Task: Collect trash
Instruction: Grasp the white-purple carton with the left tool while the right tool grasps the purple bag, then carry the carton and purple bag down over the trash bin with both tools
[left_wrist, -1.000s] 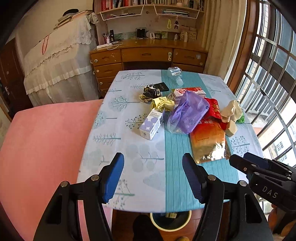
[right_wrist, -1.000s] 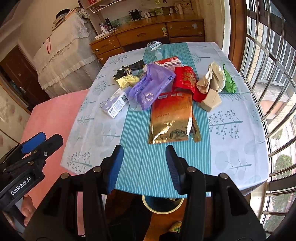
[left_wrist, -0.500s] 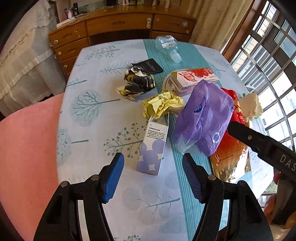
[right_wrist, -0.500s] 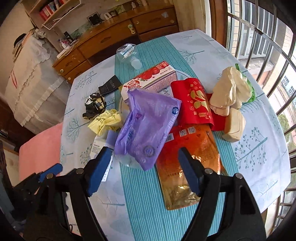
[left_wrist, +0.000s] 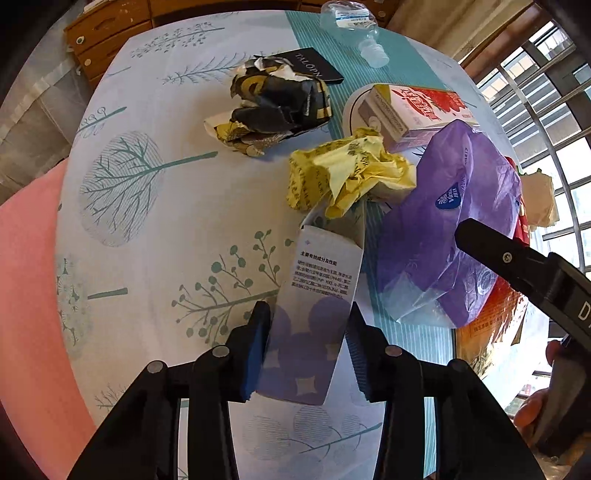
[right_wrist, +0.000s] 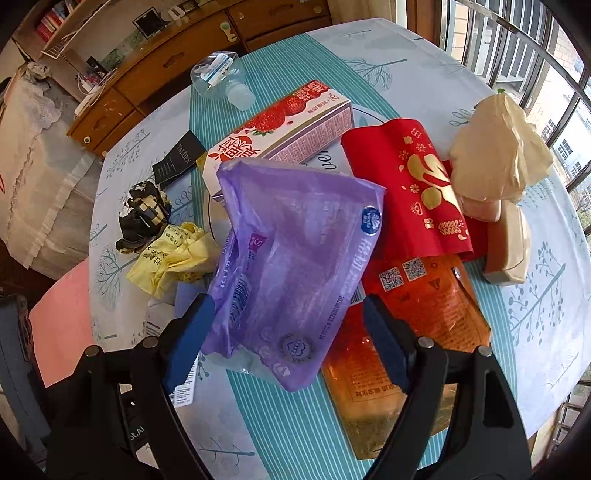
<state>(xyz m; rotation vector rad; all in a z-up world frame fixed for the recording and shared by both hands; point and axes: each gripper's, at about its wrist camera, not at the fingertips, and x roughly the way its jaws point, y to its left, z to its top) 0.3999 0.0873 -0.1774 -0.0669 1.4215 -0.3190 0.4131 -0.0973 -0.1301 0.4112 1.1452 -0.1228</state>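
Observation:
My left gripper (left_wrist: 306, 350) is open, with its fingers on either side of a white and purple carton (left_wrist: 314, 317) lying on the tablecloth. My right gripper (right_wrist: 288, 339) is open wide, straddling the near end of a purple plastic bag (right_wrist: 295, 266). The same bag shows in the left wrist view (left_wrist: 450, 236), with the right gripper's finger above it. Crumpled yellow paper (left_wrist: 347, 173), a black and gold wrapper (left_wrist: 273, 107), a strawberry box (right_wrist: 284, 129), a red packet (right_wrist: 410, 184) and an orange foil pouch (right_wrist: 406, 332) lie around.
A clear plastic bottle (right_wrist: 221, 77) and a black card (right_wrist: 179, 158) lie at the far side. Beige crumpled paper (right_wrist: 498, 155) and a tan block (right_wrist: 509, 247) sit at the right. A pink chair (left_wrist: 26, 295) is at the left, window bars at the right.
Both grippers moved forward and down to the table. The left fingers now flank the carton and have narrowed; the right fingers now flank the purple bag.

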